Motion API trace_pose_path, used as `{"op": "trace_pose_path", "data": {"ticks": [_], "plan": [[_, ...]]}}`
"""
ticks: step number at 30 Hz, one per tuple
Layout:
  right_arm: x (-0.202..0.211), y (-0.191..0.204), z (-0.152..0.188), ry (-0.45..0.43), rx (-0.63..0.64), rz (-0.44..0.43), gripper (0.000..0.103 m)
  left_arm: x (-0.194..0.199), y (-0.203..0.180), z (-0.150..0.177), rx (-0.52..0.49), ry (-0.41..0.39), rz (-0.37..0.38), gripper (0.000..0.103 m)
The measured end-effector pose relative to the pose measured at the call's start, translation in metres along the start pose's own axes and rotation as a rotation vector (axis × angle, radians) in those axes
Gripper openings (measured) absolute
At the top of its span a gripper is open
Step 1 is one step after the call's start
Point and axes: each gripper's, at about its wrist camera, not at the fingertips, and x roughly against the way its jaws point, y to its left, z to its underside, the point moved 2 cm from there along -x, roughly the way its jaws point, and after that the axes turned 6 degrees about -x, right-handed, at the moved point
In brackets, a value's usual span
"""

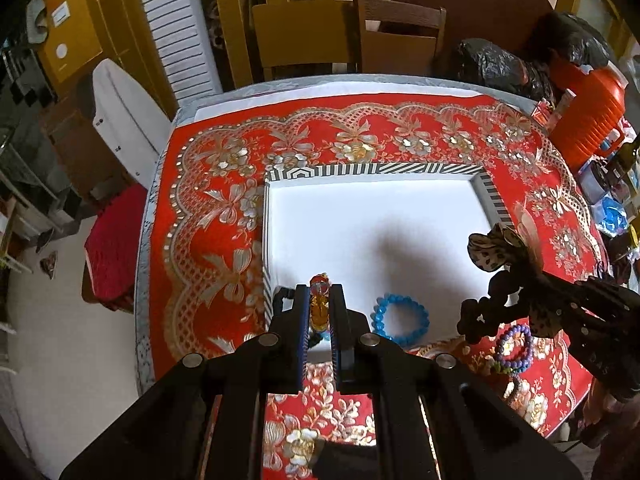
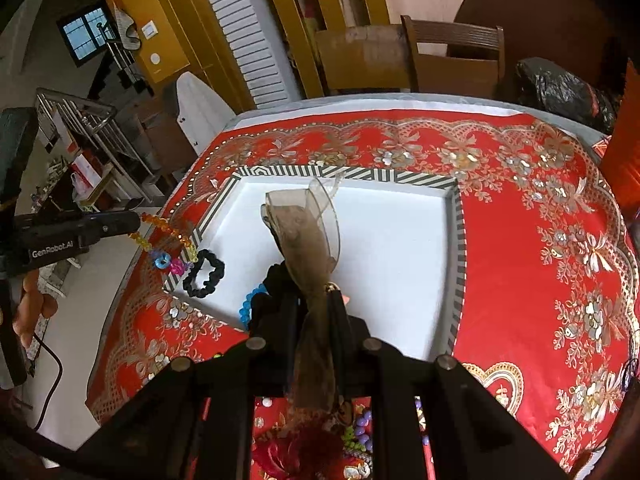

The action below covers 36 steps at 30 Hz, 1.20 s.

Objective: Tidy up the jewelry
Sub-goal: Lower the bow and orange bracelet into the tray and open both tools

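Observation:
My left gripper (image 1: 320, 294) is shut on a bead bracelet (image 1: 319, 304) of orange, yellow and blue beads, which hangs over the near left corner of the white tray (image 1: 376, 170) with the striped rim. In the right wrist view that bracelet (image 2: 168, 236) dangles from the left gripper (image 2: 134, 222) above the tray's corner. My right gripper (image 2: 318, 300) is shut on a black scrunchie with a sheer brown ribbon bow (image 2: 304, 232), held over the tray (image 2: 400, 248). Inside the tray lie a blue bead bracelet (image 1: 400, 318) and a black scrunchie (image 2: 204, 268).
A purple bead bracelet (image 1: 514, 346) lies on the red floral tablecloth (image 1: 208, 240) near the tray's front edge. More beads and a red flower piece (image 2: 356, 436) sit below the right gripper. An orange container (image 1: 592, 120), black bags (image 1: 492, 64) and wooden chairs (image 1: 400, 36) border the table.

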Motion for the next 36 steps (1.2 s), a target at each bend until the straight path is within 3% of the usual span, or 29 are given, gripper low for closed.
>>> {"op": "trace_pose_path", "data": {"ticks": [9, 19, 26, 30, 35, 36], "plan": [[-0.022, 0.007, -0.019, 0.013, -0.013, -0.005, 0.015, -0.025, 0.004, -0.024, 0.003, 0.023, 0.029, 0.000], [-0.085, 0.012, -0.042, 0.096, -0.084, -0.037, 0.015, -0.082, 0.012, -0.049, 0.051, 0.083, 0.108, 0.000], [-0.137, 0.015, -0.041, 0.166, -0.143, -0.049, 0.015, -0.125, 0.039, -0.031, 0.106, 0.175, 0.058, 0.000], [-0.159, 0.022, -0.039, 0.194, -0.157, -0.059, 0.015, -0.129, 0.042, -0.026, 0.097, 0.185, 0.045, 0.000], [-0.165, 0.023, -0.035, 0.227, -0.164, -0.071, 0.024, -0.126, 0.042, -0.024, 0.086, 0.182, 0.021, 0.000], [-0.160, 0.021, -0.035, 0.217, -0.175, -0.081, 0.028, -0.124, 0.043, -0.023, 0.090, 0.178, 0.024, 0.005]]}}
